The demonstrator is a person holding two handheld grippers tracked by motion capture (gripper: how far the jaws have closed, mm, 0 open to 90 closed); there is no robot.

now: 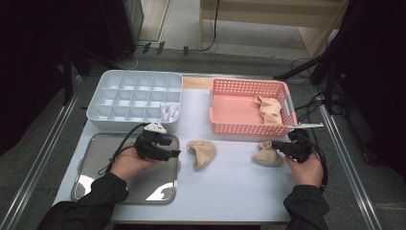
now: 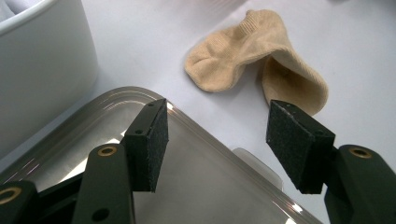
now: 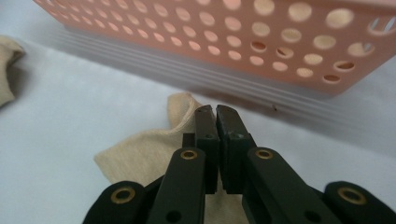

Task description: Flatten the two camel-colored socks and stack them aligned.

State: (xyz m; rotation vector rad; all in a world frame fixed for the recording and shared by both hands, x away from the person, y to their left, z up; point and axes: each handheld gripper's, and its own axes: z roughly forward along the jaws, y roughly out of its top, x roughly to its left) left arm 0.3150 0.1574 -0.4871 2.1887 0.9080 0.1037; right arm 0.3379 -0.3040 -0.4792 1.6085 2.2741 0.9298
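The right claw point(image 1: 282, 146) is pinching shut on a beige sock point(image 1: 267, 155) lying on the worktop point(image 1: 230, 182) just in front of the pink basket point(image 1: 239, 128), which is holding another beige sock point(image 1: 269, 109). The left claw point(image 1: 173, 153) is hovering open over the empty metal tray point(image 1: 95, 143), near a third sock point(image 1: 202, 152). The white divided organizer point(image 1: 103, 91) is holding a white item point(image 1: 169, 112) in one corner compartment.

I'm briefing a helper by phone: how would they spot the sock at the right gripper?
Find the pink basket. Just in front of its right corner, on the table, lies a beige sock. Unlike the middle sock, it touches the right gripper.
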